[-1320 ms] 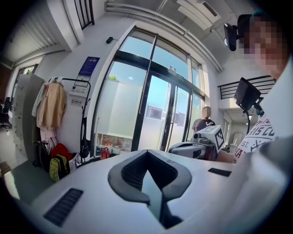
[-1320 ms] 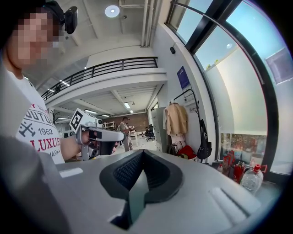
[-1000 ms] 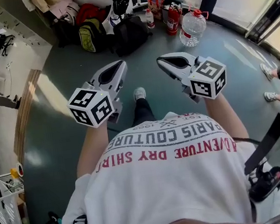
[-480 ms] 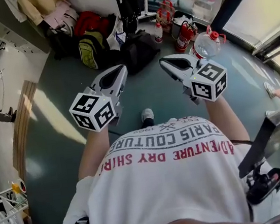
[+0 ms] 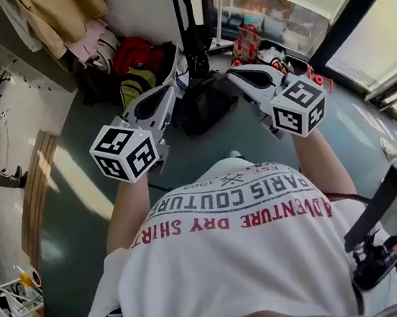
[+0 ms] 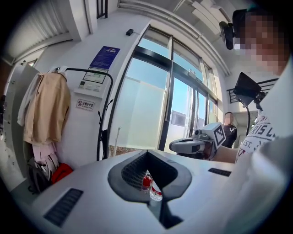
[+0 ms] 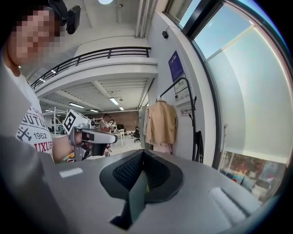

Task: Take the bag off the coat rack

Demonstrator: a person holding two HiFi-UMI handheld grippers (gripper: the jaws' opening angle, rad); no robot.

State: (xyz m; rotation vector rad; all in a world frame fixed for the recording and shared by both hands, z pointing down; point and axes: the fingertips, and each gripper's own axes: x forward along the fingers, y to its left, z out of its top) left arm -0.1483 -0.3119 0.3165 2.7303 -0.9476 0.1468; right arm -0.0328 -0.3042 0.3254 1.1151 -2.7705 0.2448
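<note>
The black coat rack [image 5: 180, 4] stands ahead by the white wall, also visible in the left gripper view as coat rack [image 6: 99, 119] and in the right gripper view as coat rack [image 7: 191, 114]. A dark bag [image 7: 198, 145] hangs low on its pole; the head view shows this bag [image 5: 195, 42] against the pole. My left gripper [image 5: 173, 89] and right gripper [image 5: 231, 76] are held side by side in front of my chest, short of the rack. Both are shut and hold nothing. A beige coat [image 6: 46, 109] hangs left of the rack.
On the floor at the rack's foot lie a black backpack [image 5: 206, 106], a yellow-green backpack [image 5: 135, 86] and a red bag [image 5: 137, 53]. Red fire extinguishers [image 5: 245, 43] stand by the glass wall [image 5: 288, 12]. A person [image 6: 227, 130] stands at the right.
The rack and the floor bags have come nearer and lower in the head view as I walk forward. Both grippers stay shut and level in front of me.
</note>
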